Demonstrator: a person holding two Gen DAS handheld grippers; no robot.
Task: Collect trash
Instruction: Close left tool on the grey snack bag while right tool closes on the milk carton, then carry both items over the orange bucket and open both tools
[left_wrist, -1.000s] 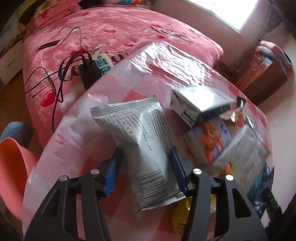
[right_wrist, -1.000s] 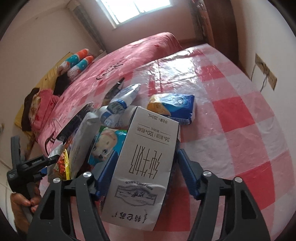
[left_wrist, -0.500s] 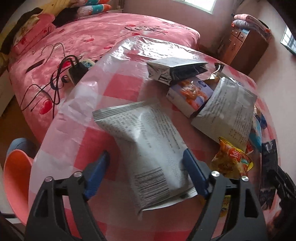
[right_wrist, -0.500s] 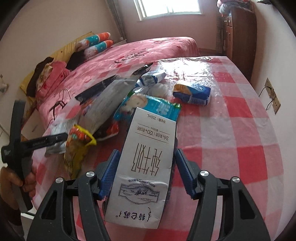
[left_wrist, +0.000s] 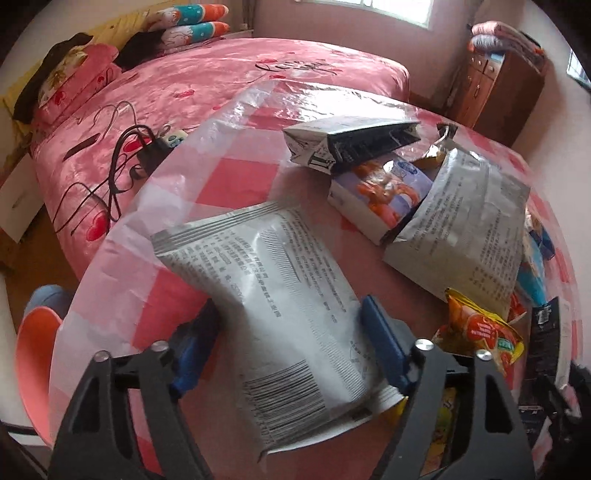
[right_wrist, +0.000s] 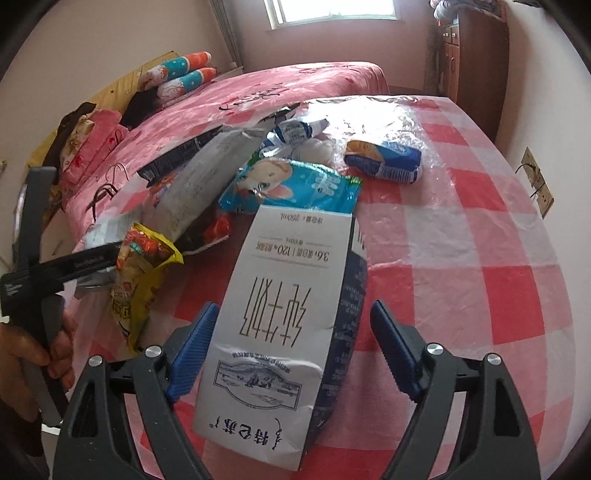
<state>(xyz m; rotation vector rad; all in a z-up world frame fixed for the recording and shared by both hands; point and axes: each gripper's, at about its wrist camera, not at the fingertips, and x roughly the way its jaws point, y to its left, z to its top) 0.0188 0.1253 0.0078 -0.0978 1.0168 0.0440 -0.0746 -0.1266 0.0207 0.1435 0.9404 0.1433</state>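
Up close in the left wrist view, the left gripper straddles a silver snack bag lying on the checked tablecloth; its jaws have just been closing, though whether the pads press the bag is unclear. Beyond lie an opened dark carton and more wrappers, their contents hidden. From the right wrist view, the right gripper flanks a flattened white milk carton, jaws just widened, the right pad clear of it.
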